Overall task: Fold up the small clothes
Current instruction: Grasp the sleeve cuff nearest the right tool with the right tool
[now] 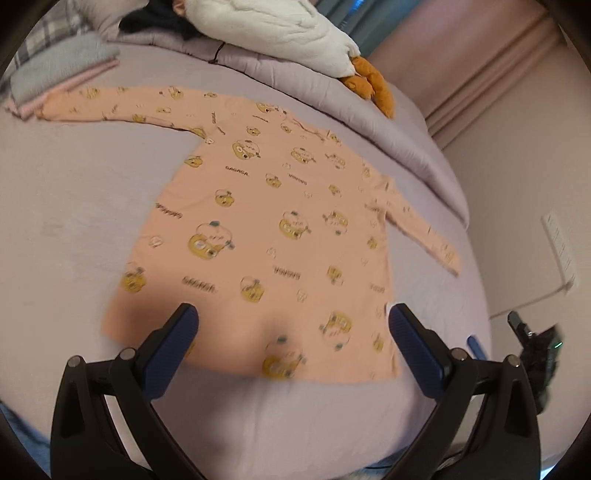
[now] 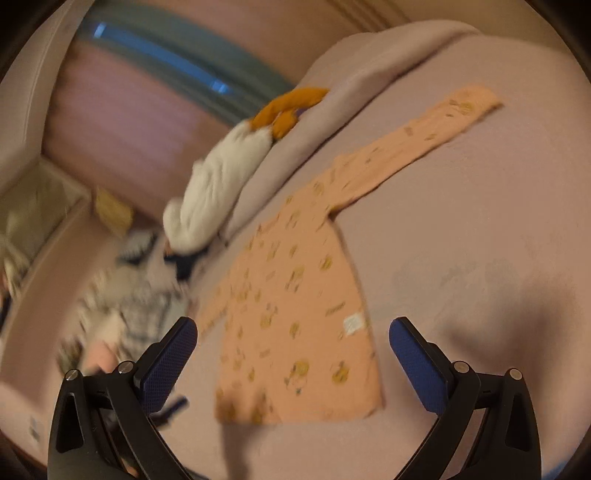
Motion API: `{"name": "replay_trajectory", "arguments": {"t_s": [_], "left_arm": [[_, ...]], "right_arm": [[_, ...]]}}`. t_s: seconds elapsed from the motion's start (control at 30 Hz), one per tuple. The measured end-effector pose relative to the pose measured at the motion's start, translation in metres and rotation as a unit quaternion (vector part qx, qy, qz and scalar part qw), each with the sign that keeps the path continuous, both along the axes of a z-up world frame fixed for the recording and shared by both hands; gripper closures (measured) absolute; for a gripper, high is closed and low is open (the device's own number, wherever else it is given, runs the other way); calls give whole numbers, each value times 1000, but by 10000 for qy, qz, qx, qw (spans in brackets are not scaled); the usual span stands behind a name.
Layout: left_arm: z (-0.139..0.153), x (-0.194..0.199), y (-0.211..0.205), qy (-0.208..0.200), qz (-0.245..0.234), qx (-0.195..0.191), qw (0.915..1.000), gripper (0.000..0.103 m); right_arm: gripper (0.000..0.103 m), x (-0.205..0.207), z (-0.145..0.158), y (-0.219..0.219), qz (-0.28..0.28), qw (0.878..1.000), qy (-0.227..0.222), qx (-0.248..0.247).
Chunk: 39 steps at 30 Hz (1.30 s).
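Observation:
A small peach long-sleeved top with yellow cartoon prints lies flat on the lilac bed sheet, both sleeves spread out. My left gripper hovers open over its hem, nothing between the blue pads. In the right wrist view the same top appears from its side, a white care label near the hem. My right gripper is open above the hem end, holding nothing. The right gripper also shows at the right edge of the left wrist view.
A folded grey and pink stack sits at the far left by one sleeve. A white and orange plush toy lies on the rolled lilac duvet behind the top. Plaid fabric and the bed's right edge lie nearby.

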<state>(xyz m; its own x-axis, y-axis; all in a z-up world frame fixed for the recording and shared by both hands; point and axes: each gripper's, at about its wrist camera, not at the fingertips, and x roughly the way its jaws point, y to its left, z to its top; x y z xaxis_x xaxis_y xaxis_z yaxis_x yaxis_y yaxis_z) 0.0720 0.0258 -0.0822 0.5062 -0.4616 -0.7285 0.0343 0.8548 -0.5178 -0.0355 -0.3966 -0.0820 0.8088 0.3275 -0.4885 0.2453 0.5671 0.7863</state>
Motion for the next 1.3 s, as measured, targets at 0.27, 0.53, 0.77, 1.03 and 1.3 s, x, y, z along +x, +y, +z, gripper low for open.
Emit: {"name": "replay_trajectory", "arguments": {"t_s": [0.27,0.53,0.77,1.03,1.3], "left_arm": [[-2,54,-11,-242,100,-6,9997,0],[-12,102,-23,-381,58,262,9989,0],[-24,142,-27,11,267,157,9995,0],[-25,148,-12,36,481,376,9981,0],[0,124,27,-328,674,871,9934,0]], "right_arm": [[0,50,-50,-118,-1315,9874,875,-27],[0,118,-68,-170,-1833,9791,859,191],[0,140,-75,-197,-2285,9719,381,410],[95,136,-94,-199,-2369,9670,826,437],[97,180,23,-114,-1043,9818,420,-1528]]}}
